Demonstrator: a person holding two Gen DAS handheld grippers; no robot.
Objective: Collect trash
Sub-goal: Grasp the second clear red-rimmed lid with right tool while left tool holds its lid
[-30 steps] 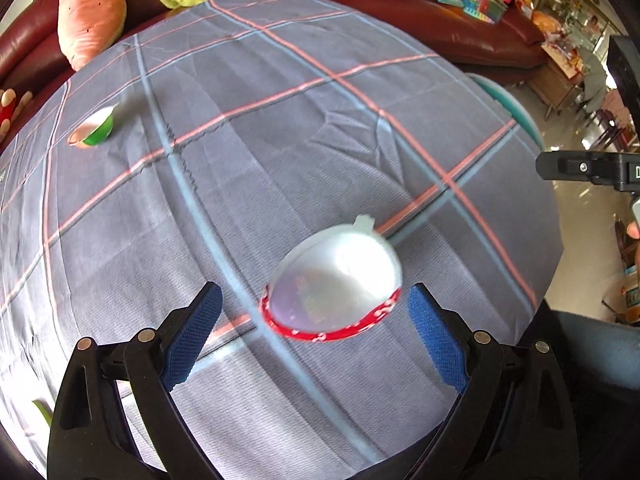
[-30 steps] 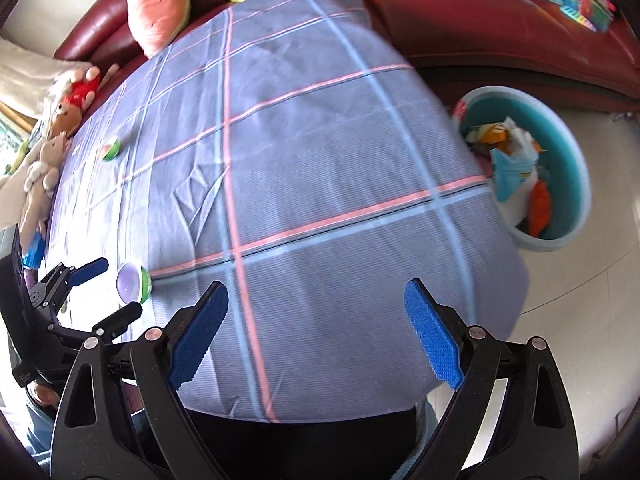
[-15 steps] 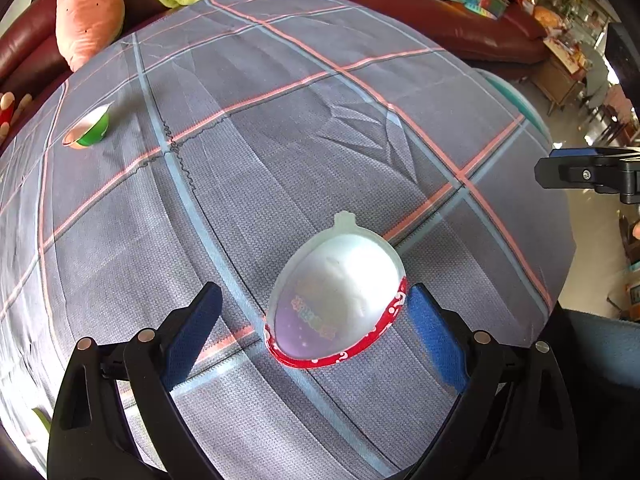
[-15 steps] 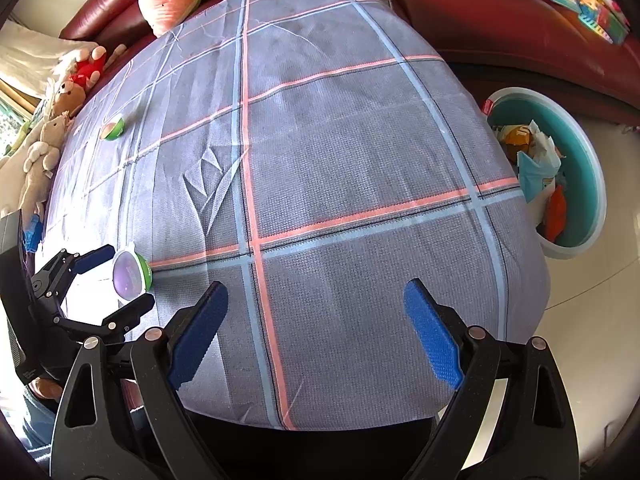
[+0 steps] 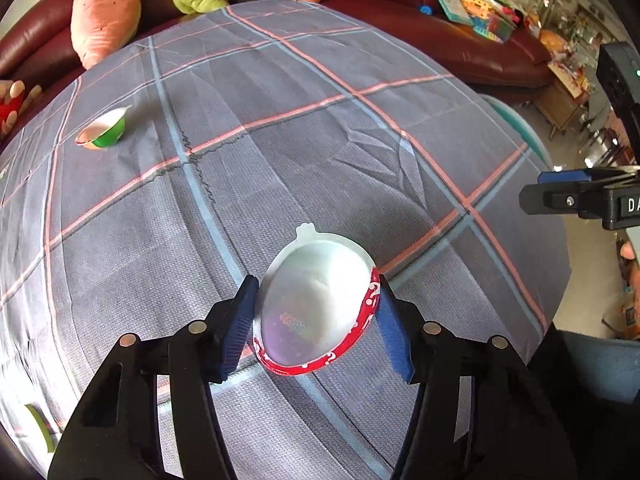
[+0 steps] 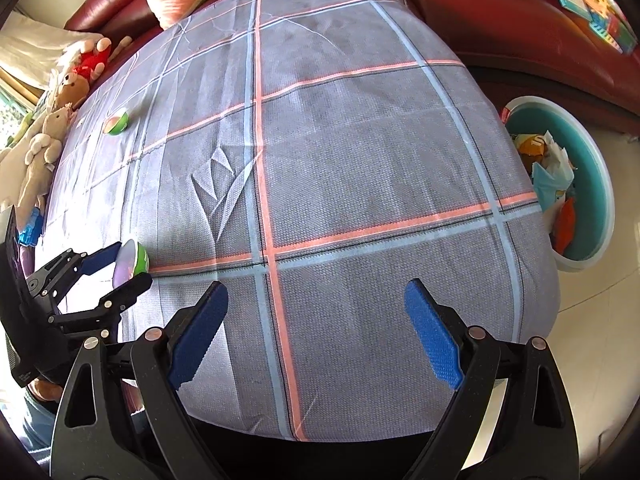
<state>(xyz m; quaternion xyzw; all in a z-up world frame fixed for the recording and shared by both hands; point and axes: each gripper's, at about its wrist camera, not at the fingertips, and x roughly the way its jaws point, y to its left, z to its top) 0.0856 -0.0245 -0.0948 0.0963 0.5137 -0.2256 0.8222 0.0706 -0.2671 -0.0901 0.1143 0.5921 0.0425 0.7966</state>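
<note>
Closing my left tool (image 5: 316, 312) around a red-rimmed plastic cup (image 5: 316, 304) lying on its side on the counter (image 5: 280, 168), I see the blue pads (image 5: 240, 320) meet the cup's flanks, one on each side. The tool points steeply down at the near part of the counter. My right tool (image 6: 316, 332) hangs over the counter's near edge, spread wide with nothing between its pads, also tilted steeply down. A grey cloth with pink and blue stripes covers the counter. A second cup (image 5: 102, 132), green outside, lies far off to the left. Plush toys (image 5: 106, 4) line the dark red sofa (image 6: 500, 12) behind. A teal bin (image 6: 568, 184) holding wrappers stands on the pale floor just beyond the counter's right edge. The cloth between the two tools lies bare.
</note>
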